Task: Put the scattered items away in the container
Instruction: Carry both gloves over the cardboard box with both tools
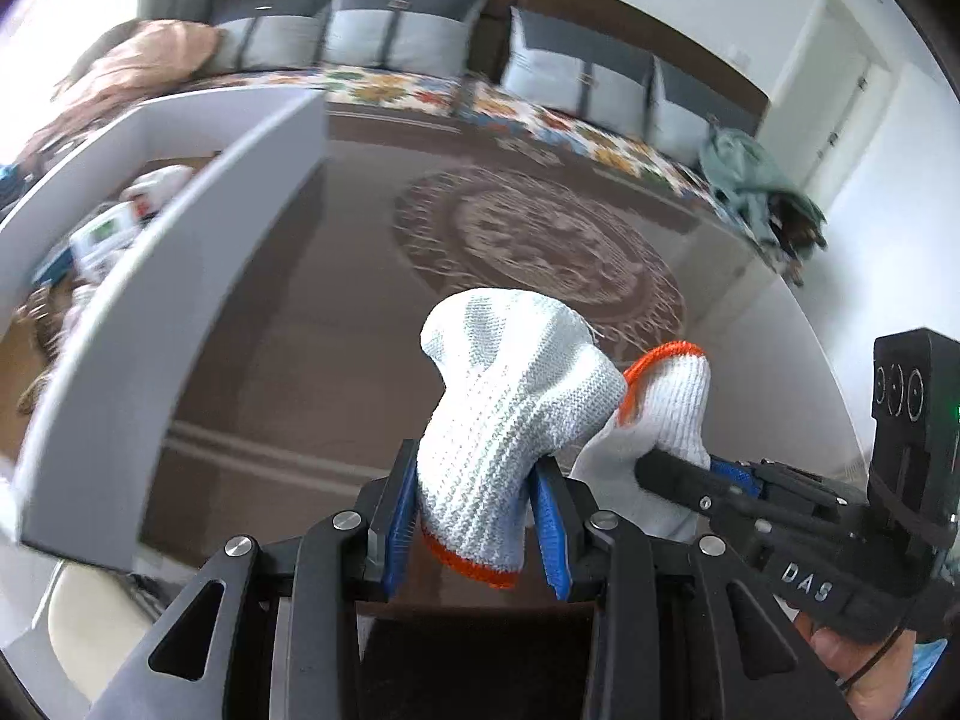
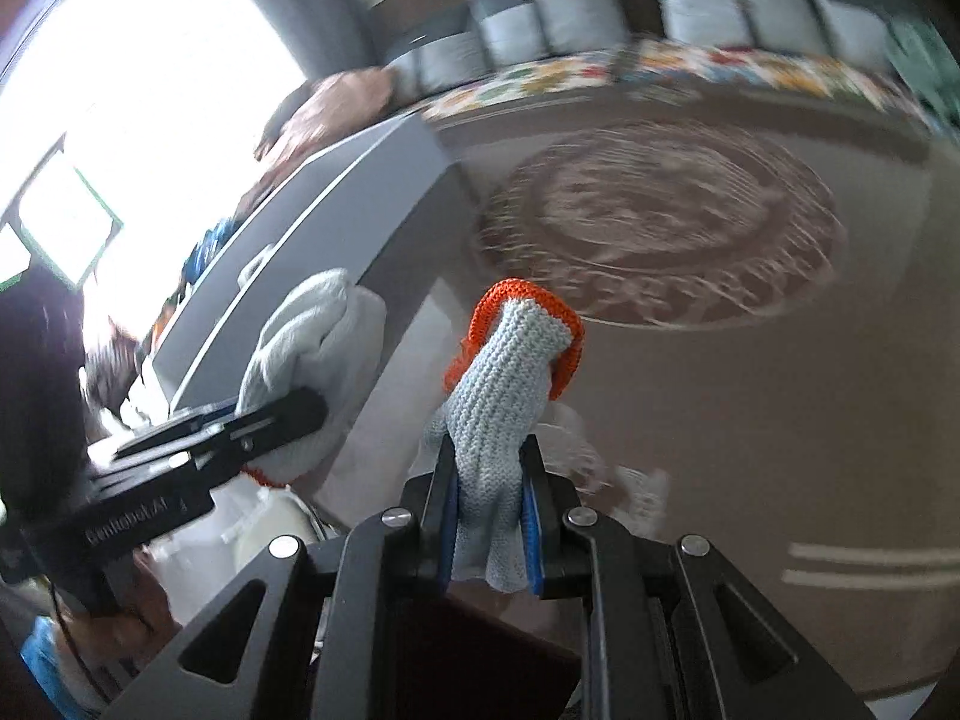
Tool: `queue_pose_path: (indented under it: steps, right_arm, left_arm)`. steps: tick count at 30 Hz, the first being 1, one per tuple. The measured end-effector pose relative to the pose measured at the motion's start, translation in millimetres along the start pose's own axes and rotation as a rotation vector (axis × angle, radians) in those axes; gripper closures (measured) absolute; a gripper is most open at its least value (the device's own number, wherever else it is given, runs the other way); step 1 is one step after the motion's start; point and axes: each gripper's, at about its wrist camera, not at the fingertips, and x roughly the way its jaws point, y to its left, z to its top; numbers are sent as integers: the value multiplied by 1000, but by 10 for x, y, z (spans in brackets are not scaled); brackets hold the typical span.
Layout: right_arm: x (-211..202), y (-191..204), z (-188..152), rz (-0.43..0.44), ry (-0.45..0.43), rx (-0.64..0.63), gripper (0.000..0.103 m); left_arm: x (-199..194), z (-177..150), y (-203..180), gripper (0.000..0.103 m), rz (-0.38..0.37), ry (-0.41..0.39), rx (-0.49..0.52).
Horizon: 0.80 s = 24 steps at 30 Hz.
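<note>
Left wrist view: white raised letters "DAS" read on the black body of my right gripper (image 1: 678,471), at 4 o'clock in frame.

Right wrist view: pale lettering on the black body of my left gripper (image 2: 300,405), at 8 o'clock, reads roughly "Genrobot.AI"; blurred, first letters uncertain.

No other legible text.

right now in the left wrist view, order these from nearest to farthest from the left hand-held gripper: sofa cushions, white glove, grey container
1. White glove: clamped between the left hand-held gripper fingers, centre.
2. Grey container: to the left, its wall just beyond the fingers.
3. Sofa cushions: along the back, across the patterned rug.
</note>
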Motion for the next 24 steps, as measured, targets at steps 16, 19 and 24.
queue_pose_path:
  steps: [16, 19, 24]
  right_arm:
    - [581, 1698, 861, 177, 14, -406, 85]
    - [682, 2148, 1196, 217, -27, -488, 85]
    - [1056, 2744, 1699, 248, -48, -531, 85]
  left_arm:
    - [-923, 353, 1606, 68, 155, -176, -289]
    - [-1044, 573, 1971, 68, 202, -224, -351]
    - [-1147, 934, 2584, 68, 305, -280, -444]
